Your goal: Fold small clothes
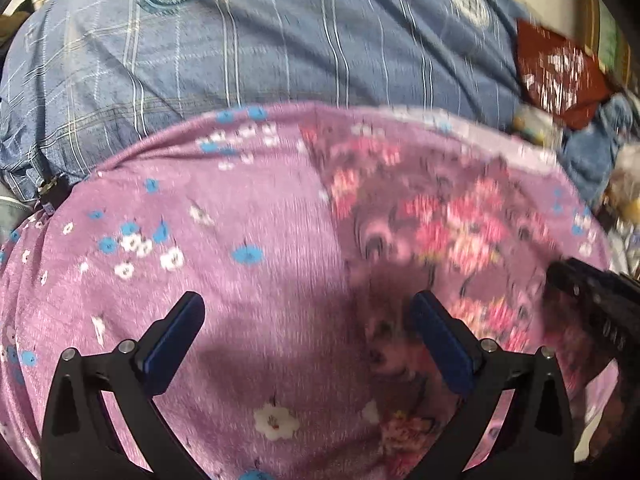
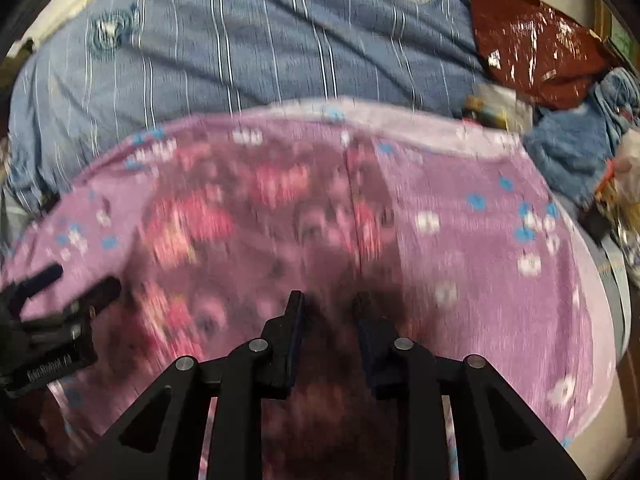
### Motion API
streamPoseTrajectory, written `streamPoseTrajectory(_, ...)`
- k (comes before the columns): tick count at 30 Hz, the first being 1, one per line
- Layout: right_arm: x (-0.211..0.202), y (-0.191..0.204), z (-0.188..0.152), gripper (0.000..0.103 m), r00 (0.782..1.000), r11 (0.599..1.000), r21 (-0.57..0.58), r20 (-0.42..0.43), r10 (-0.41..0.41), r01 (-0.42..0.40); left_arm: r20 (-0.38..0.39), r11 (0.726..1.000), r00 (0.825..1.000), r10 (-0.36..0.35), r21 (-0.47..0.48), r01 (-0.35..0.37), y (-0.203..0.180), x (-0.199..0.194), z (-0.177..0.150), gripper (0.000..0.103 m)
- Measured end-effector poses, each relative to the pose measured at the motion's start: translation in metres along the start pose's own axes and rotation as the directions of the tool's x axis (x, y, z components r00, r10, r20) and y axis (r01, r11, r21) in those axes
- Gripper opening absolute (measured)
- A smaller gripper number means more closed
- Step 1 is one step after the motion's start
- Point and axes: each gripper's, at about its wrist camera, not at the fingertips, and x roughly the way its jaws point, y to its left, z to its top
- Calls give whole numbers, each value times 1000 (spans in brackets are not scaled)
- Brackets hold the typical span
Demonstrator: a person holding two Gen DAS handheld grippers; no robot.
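A purple garment [image 1: 260, 220] [image 2: 460, 240] printed with white and blue flowers lies spread on the bed. It has a darker panel [image 1: 440, 220] [image 2: 240, 208] with pink flowers. My left gripper [image 1: 308, 300] hovers over the garment with its jaws wide open and nothing between them. My right gripper [image 2: 329, 296] is over the dark panel. Its jaws stand a narrow gap apart, and only the fabric below shows through the gap. Each gripper shows in the other's view: the right gripper [image 1: 592, 300] at the right edge, the left gripper [image 2: 60, 292] at the left edge. Both views are blurred.
A blue plaid sheet [image 1: 280, 40] [image 2: 240, 40] covers the bed beyond the garment. At the far right lie a shiny dark red bag [image 1: 560, 72] [image 2: 532, 48], a crumpled blue cloth [image 1: 592, 152] [image 2: 572, 136] and small clutter along the bed's right edge.
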Motion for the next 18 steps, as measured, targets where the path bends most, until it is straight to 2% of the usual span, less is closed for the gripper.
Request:
streamPoseTrajectory(2,5,-6,20,28,999,997,59,10,54,-54,23,1000,1000,19,-17,-18,4,2,7,103)
streamPoseTrajectory(4,21,-11,36,22,996,991,103,-5,90,-89,-2,999,999,32,-15,-32,5,13,10,103)
streamPoseTrajectory(5,31,-11,41,23,996,990,110,-25,87,-84,-19,999,999,31,-13,-31,4,19,10,103)
streamPoseTrajectory(7,65,-7,50,17,992,994,93,-113,61,-51,-72,999,996,42,22,-41,-1,35,7,103)
streamPoseTrajectory(8,76,-4,51,16,991,997,73,-128,42,-33,-79,998,996,47,39,-44,-4,40,5,103)
streamPoseTrajectory(10,82,12,52,17,995,999,-1,-96,-36,36,-61,997,997,56,50,-53,-7,38,7,103)
streamPoseTrajectory(12,77,24,51,21,995,996,-49,-71,-76,73,-45,998,998,51,47,-49,-6,32,11,103)
streamPoseTrajectory(18,51,34,45,18,994,989,-97,11,-110,111,31,999,999,37,-16,-36,4,12,18,103)
